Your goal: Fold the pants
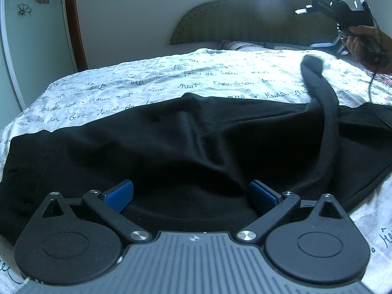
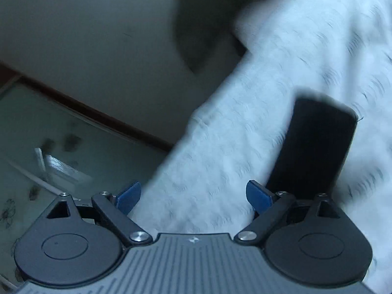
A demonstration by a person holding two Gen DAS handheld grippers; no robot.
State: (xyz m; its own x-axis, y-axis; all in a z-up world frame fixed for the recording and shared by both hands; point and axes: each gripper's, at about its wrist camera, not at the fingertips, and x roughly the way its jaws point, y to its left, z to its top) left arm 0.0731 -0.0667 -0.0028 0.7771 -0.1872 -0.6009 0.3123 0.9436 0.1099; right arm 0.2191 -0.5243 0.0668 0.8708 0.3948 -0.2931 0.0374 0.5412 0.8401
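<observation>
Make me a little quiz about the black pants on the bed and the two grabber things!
1. True or false: the left gripper is shut on the black pants.
2. What lies under the pants? A) a wooden floor B) a white bedsheet with writing C) a green rug
3. Fill in: in the left wrist view, the right gripper, held in a hand, is up near the ____.

Key: 1 false, its jaws are open over the pants. 2 B, the bedsheet. 3 headboard.

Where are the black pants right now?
In the left wrist view, the black pants lie spread on the white script-printed bedspread, just ahead of the open left hand-held gripper.
</observation>
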